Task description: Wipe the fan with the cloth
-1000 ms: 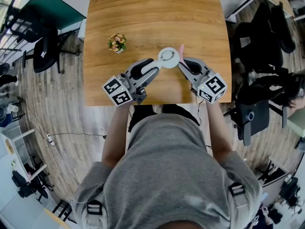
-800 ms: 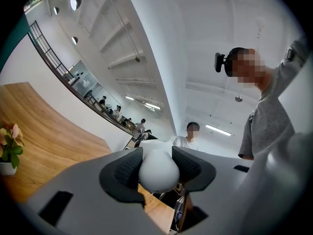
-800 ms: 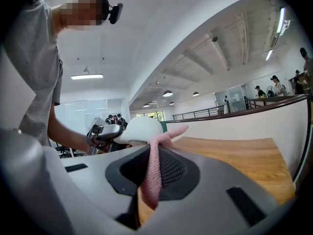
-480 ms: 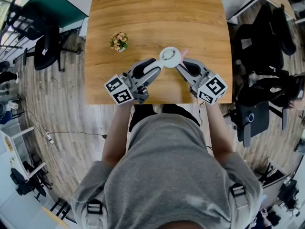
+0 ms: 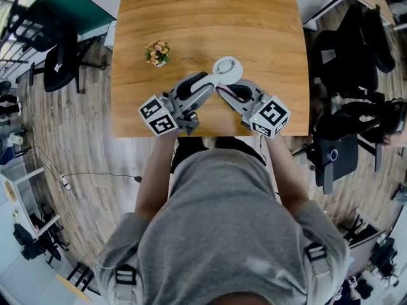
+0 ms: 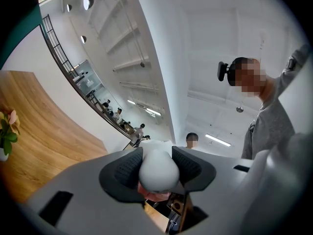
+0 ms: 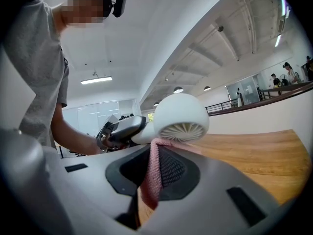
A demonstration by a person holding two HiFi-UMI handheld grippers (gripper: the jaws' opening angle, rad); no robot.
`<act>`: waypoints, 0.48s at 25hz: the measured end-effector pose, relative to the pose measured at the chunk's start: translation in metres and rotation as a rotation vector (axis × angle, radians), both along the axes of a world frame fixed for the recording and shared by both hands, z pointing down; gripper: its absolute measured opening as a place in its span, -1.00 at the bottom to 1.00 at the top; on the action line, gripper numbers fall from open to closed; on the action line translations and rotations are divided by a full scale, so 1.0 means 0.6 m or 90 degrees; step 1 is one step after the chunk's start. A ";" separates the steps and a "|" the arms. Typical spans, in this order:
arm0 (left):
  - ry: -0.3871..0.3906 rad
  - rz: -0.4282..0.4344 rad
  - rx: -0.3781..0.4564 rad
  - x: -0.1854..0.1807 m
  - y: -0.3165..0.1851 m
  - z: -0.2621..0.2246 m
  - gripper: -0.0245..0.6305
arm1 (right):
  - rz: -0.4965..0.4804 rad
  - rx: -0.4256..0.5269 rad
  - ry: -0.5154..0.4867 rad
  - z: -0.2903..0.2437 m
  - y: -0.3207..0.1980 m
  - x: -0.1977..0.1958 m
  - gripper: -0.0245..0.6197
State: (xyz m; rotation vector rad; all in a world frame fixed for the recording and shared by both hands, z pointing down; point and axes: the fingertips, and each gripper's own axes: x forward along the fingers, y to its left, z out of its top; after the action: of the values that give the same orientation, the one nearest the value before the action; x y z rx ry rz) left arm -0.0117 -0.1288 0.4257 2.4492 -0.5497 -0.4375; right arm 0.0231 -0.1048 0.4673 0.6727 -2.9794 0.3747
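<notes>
Two grips: left tongs (image 6: 157, 164) fan (image 7: 182, 112), right tongs (image 7: 155, 166) cloth (image 7: 149, 182).

Cloth (image 7: 151, 180) mostly hidden inside right claw (image 7: 157, 155); plant (image 6: 6, 136) cut off at left edge.

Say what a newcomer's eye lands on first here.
A small white round-headed fan comes first, held by its handle between the fingers of the left gripper over the near middle of the light wooden table. Beside it, the right gripper pinches a pink knitted cloth that reaches up to the fan's ribbed grille. A tiny potted flower plant stands alone on the table's left.
</notes>
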 end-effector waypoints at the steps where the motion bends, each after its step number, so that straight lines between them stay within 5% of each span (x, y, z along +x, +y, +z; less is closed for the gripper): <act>1: 0.001 -0.002 0.001 0.000 0.000 0.000 -0.32 | -0.005 -0.002 -0.002 -0.001 0.002 -0.005 -0.79; 12: 0.014 -0.020 0.008 0.004 -0.007 -0.007 -0.32 | -0.044 -0.009 -0.019 -0.007 0.028 -0.057 -0.79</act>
State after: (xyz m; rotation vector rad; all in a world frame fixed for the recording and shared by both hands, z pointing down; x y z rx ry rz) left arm -0.0091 -0.1330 0.4217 2.4482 -0.5782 -0.4812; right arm -0.0109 -0.0880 0.4631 0.5653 -3.0147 0.4049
